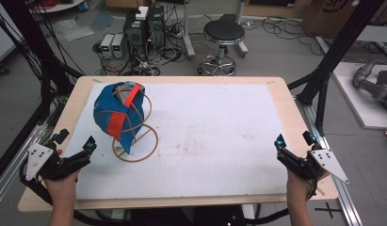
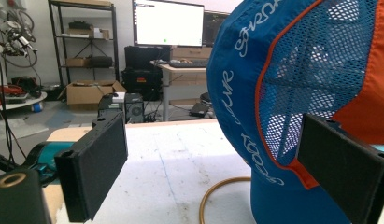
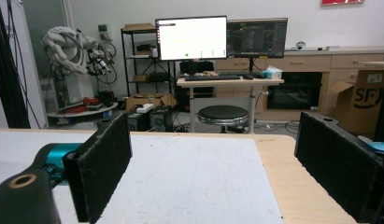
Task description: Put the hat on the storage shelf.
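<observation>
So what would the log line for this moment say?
left claw: open, near cap | right claw: open, idle | cap: on wire stand, untouched

Black stool (image 1: pixel 223 33) (grey floor (image 1: pixel 276 52)) behind table (image 1: pixel 285 101).

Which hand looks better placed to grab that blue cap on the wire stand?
The left gripper: it sits open just beside the blue cap. The right gripper is open at the table's far right edge.

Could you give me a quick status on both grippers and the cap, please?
Left gripper open, near table's front left corner. Right gripper open, front right. Blue and orange cap sits untouched on wire stand. Nothing between left gripper and cap.
</observation>
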A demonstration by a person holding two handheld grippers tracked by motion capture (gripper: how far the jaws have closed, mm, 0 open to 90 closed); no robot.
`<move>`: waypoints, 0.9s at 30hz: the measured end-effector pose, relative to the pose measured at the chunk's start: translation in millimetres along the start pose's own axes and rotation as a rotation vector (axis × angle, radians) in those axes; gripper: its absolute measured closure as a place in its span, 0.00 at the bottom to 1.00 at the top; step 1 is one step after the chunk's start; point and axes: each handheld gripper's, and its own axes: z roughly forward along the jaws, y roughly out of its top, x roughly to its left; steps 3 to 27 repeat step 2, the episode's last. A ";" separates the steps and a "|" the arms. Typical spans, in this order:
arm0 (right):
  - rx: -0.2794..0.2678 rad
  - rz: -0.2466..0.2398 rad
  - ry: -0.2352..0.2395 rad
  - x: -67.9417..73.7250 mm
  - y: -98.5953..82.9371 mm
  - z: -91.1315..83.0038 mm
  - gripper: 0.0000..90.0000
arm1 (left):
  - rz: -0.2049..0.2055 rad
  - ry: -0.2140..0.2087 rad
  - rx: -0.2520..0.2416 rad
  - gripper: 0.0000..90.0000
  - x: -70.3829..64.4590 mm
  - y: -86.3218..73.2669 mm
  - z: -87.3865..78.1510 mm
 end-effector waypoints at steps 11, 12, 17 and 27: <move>0.000 -0.001 0.001 -0.1 0.0 0.0 0.12 | -0.001 0.002 -0.004 0.11 0.1 0.1 0.0; 0.000 -0.001 0.001 -0.1 0.0 0.0 0.12 | -0.001 0.002 -0.004 0.11 0.1 0.1 0.0; 0.000 -0.001 0.001 -0.1 0.0 0.0 0.12 | -0.001 0.002 -0.004 0.11 0.1 0.1 0.0; 0.000 -0.001 0.001 -0.1 0.0 0.0 0.12 | -0.001 0.002 -0.004 0.11 0.1 0.1 0.0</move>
